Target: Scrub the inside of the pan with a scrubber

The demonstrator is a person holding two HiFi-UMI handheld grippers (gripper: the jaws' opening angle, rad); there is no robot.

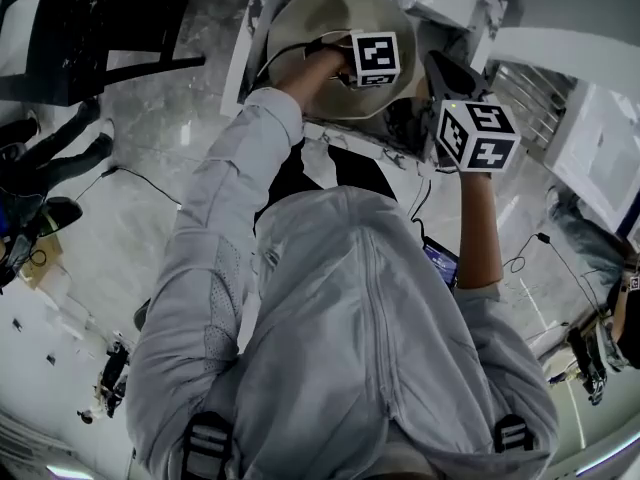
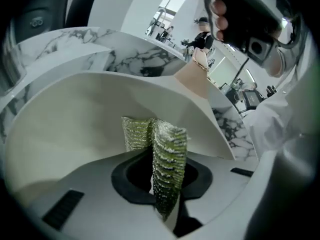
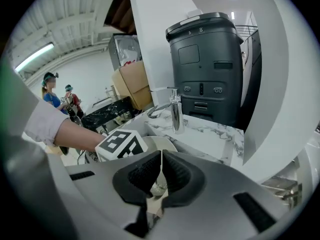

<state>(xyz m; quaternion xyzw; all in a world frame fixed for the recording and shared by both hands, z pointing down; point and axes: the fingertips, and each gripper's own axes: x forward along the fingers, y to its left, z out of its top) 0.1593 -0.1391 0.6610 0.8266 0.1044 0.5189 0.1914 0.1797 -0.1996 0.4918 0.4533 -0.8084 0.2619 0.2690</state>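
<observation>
Jaws of the left gripper (image 2: 161, 184) are clamped on a green mesh scrubber (image 2: 169, 161), which stands folded and upright between them. Its far end lies against the inner wall of the cream pan (image 2: 75, 129). Right gripper (image 3: 161, 170) jaws are closed to a thin slit, with a pale strip showing in the gap; this appears to be the pan's handle (image 2: 194, 79). The pan sits tilted on a marble counter (image 2: 132, 59), near a chrome faucet (image 3: 175, 109).
</observation>
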